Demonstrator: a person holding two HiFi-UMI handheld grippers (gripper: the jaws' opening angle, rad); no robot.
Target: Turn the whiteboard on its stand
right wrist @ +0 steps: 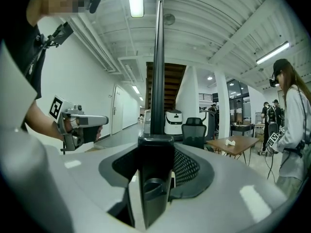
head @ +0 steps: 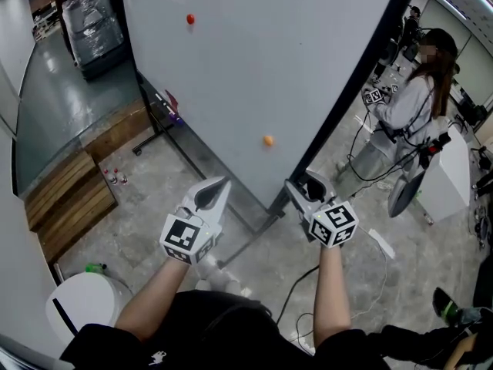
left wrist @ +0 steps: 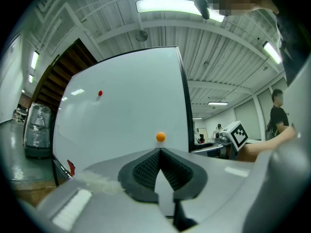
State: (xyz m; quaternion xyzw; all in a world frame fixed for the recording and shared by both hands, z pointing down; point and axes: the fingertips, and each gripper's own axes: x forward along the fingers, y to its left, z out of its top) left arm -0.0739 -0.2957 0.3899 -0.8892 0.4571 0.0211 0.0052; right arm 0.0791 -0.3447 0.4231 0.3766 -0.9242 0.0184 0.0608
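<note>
Head view: the whiteboard [head: 254,60] stands on its stand [head: 246,237] on the concrete floor [head: 154,199], straight ahead of the person. It carries 2 magnets: a red magnet [head: 190,19] high on its face and an orange magnet [head: 267,140] near its lower right corner. The right gripper [head: 303,187] sits low on the board's dark frame edge [head: 362,83]. The left gripper [head: 218,187] points at the face near the bottom edge; contact cannot be told. A second person [head: 416,106] stands beyond the frame edge, and a cable [head: 293,291] lies on the floor.

Left gripper view: the jaws are together with nothing between them. The orange magnet shows just above their tips, and the board face lies beyond.

Right gripper view: the jaws are clamped on the frame edge, which rises straight up between them.

The step in hand looks like swinging the board round. It should go best with the clamp firm and low, the edge led in a slow arc, and the closed left jaws pressing flat on the face, clear of the magnet, the cable and the second person.

No brand or writing is readable. Only the square markers on each marker cube [head: 185,236] show.
</note>
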